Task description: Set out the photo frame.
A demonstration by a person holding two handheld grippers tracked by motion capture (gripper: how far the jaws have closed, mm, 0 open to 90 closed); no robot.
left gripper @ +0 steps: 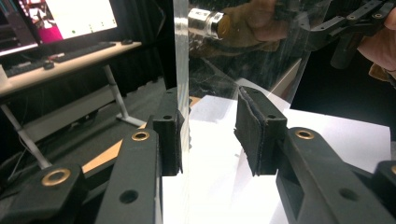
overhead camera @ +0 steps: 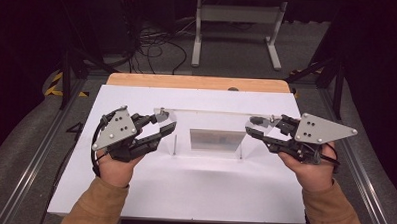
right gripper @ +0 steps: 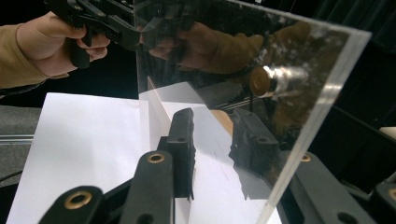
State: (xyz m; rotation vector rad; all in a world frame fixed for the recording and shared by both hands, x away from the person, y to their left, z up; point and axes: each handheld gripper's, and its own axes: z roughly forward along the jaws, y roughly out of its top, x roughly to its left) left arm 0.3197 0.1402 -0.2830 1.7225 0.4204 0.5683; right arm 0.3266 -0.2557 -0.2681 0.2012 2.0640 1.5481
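A clear acrylic sheet (overhead camera: pixel 211 113) stands upright across the middle of the white-covered table (overhead camera: pixel 183 191), with a small metal fitting near each upper corner. My left gripper (overhead camera: pixel 165 125) straddles the sheet's left end. In the left gripper view the sheet (left gripper: pixel 182 56) lies against the left pad (left gripper: pixel 170 140), while the right pad (left gripper: pixel 252 135) stands clear of it. My right gripper (overhead camera: pixel 251 126) straddles the right end. In the right gripper view the sheet (right gripper: pixel 210 56) passes between the jaws, and the far jaw shows through it with a gap between the pads.
A wooden table edge (overhead camera: pixel 197 82) runs along the back. Beyond it, a white desk frame (overhead camera: pixel 237 23) and loose cables sit on the floor. A desk with a monitor and keyboard (left gripper: pixel 70 51) stands off to one side. Metal rails flank the table.
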